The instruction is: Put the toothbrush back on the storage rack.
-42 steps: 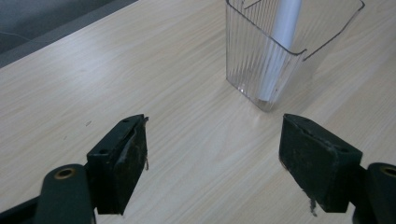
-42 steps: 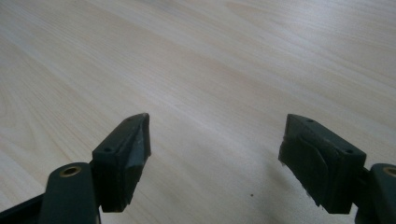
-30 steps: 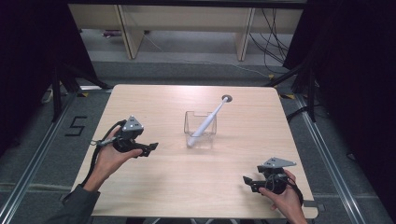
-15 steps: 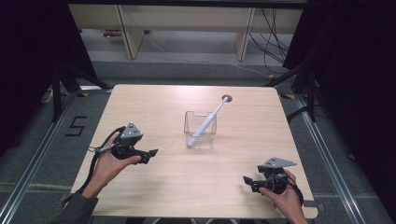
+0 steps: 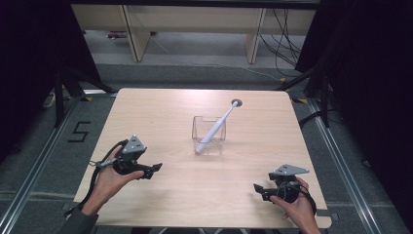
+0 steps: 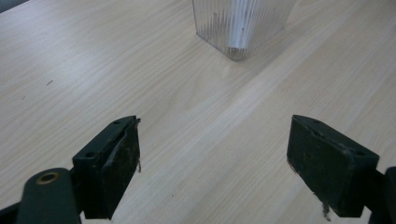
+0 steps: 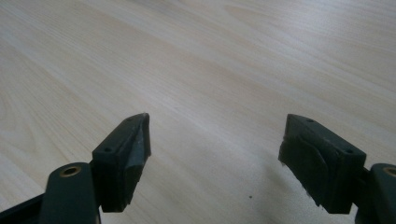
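A clear ribbed plastic box (image 5: 209, 134) stands at the middle of the light wooden table (image 5: 156, 109). A white electric toothbrush (image 5: 217, 126) leans in it, its head sticking out toward the back right. My left gripper (image 5: 154, 169) hovers low over the table's left front, pointing right toward the box. Its jaws have just been opening and now stand wide with nothing between them. The left gripper view has my left gripper (image 6: 215, 135) facing the box (image 6: 243, 23) a short way ahead. My right gripper (image 5: 258, 189) rests open at the front right; in its own view my right gripper (image 7: 215, 126) holds nothing.
A round grey cable hole (image 5: 236, 103) sits in the tabletop behind the toothbrush head. Beyond the far edge are pale shelf frames (image 5: 131, 34) and floor cables (image 5: 287, 29). Dark curtains flank both sides.
My left hand has drawn back a little toward the table's front edge and sunk slightly. The right hand has kept still.
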Demonstrator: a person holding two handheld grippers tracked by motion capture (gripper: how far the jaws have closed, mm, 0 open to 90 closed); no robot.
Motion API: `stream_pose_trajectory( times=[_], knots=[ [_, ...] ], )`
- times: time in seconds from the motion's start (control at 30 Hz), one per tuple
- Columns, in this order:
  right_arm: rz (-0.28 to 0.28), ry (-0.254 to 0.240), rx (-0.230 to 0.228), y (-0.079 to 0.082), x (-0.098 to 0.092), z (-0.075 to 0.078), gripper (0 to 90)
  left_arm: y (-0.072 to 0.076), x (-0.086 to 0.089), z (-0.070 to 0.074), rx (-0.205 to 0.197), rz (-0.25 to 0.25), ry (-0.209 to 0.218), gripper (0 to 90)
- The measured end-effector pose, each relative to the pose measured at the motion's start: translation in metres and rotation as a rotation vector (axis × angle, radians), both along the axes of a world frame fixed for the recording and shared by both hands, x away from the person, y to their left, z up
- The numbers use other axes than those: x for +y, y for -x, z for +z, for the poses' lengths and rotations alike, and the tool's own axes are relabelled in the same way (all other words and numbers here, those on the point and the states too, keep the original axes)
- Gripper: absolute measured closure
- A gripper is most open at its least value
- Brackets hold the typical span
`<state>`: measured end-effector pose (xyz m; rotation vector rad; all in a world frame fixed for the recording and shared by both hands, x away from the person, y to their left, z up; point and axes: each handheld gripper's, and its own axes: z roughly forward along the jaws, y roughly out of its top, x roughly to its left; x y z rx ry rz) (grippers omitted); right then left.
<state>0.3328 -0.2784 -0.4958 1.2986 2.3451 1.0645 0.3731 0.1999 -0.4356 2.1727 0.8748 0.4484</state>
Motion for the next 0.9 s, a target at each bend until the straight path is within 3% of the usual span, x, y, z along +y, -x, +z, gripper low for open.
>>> stream_pose_trajectory(
  times=[0.4,0.43,0.6,0.77,0.9],
  knots=[
    [-0.006,-0.009,-0.002,0.0,0.0,0.0,24.5,0.017,-0.004,-0.013,0.003,-0.031,-0.018,16.6],
    [-0.005,-0.007,-0.003,0.0,0.0,0.0,24.5,0.019,-0.006,-0.015,0.006,-0.025,-0.003,16.6],
    [0.0,0.001,-0.007,0.0,0.0,0.0,24.5,0.024,-0.006,-0.022,0.011,-0.042,-0.028,16.6],
    [-0.003,-0.002,-0.009,0.0,0.0,0.0,24.5,0.031,-0.006,-0.03,0.012,-0.032,0.007,16.6],
    [-0.005,-0.008,-0.004,0.0,0.001,0.0,24.5,0.032,-0.007,-0.035,0.017,-0.045,-0.004,16.6]
  ],
)
